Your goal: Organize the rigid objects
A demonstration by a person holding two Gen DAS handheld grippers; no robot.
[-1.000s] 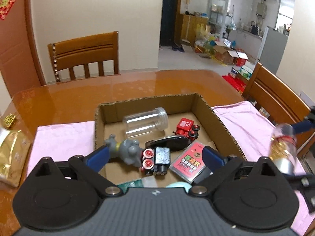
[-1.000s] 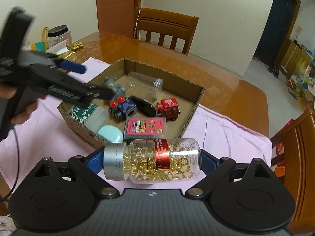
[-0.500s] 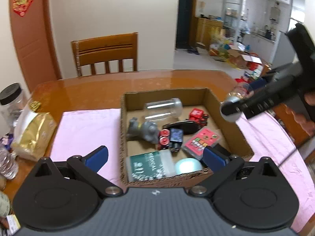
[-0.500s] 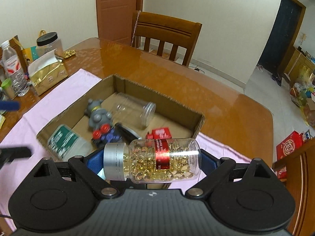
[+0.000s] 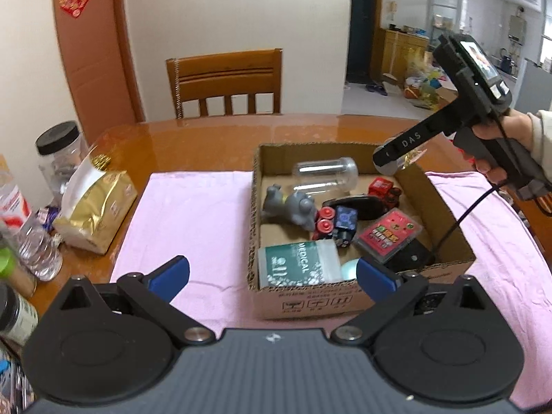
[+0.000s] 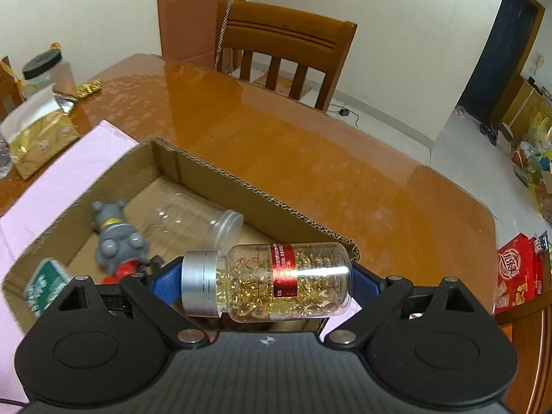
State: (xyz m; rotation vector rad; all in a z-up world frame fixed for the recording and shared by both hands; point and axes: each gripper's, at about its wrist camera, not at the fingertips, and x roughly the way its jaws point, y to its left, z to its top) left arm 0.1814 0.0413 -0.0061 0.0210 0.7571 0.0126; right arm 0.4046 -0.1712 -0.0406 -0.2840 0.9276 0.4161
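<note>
Below me the cardboard box collects the rigid things, so I carry the capsule bottle over its far corner, lying sideways, my right gripper pinching it end to end; my left gripper waits spread and empty before the box

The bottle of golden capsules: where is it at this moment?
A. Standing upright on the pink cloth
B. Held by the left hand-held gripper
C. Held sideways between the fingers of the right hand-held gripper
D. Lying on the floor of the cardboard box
C: in the right wrist view the bottle of golden capsules lies crosswise between the blue pads of the right hand-held gripper, above the cardboard box; the left hand-held gripper is empty.
</note>
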